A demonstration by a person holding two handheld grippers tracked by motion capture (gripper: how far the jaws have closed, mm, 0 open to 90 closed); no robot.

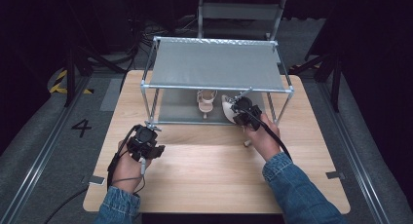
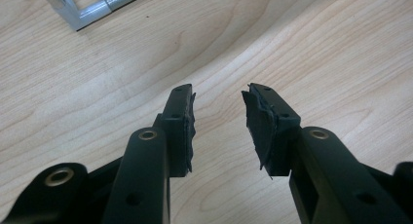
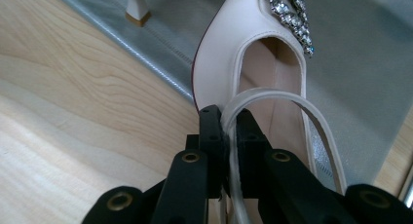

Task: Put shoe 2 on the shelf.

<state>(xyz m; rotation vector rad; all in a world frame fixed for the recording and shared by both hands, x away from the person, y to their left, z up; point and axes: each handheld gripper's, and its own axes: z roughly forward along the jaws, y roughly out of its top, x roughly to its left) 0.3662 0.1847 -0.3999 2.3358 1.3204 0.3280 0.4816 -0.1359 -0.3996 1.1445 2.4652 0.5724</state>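
Your right gripper (image 3: 229, 121) is clenched on the shoe's (image 3: 229, 53) thin, floppy strap (image 3: 272, 95) at lower centre; light shoe, may swing. Left gripper (image 2: 219, 126) hangs released.

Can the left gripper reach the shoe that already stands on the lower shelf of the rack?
Probably yes. The left gripper is open and empty, hovering over the table near the rack, whose front is open toward the standing shoe.

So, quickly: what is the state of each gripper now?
Left gripper: open, holding nothing.
Right gripper: shut on the shoe strap.
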